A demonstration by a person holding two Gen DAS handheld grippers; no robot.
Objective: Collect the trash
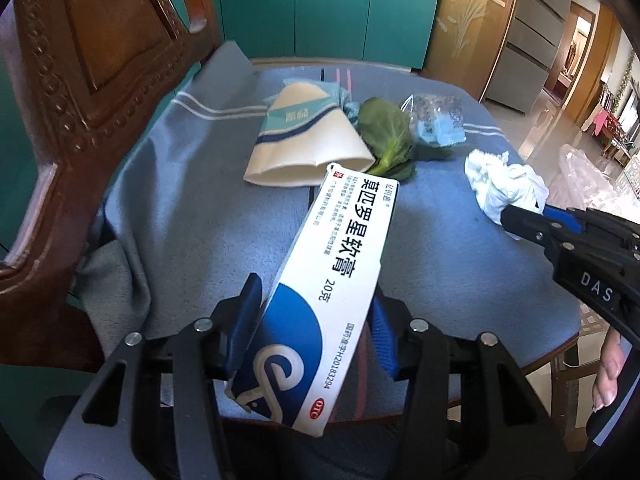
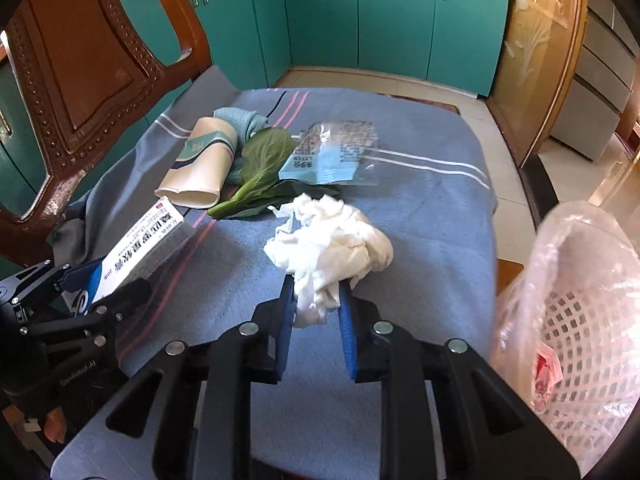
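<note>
Right gripper (image 2: 316,304) pinches the crumpled tissue (image 2: 328,236) by its near edge, wad resting on the blue cloth (image 2: 420,232). It looks soft, weightless, likely to tear or slip, so a deeper bite suits. Left gripper (image 1: 316,320) clamps the medicine box (image 1: 332,272) by its sides: light, stiff, crushable. Lined basket (image 2: 580,320) waits just right.

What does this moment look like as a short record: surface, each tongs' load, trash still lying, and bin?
surface: blue cloth over a chair seat
left tongs: shut on the ointment box
right tongs: shut on the tissue
still lying: paper cup, leaf, plastic wrapper
bin: white basket with a plastic liner, at the right of the right wrist view
</note>
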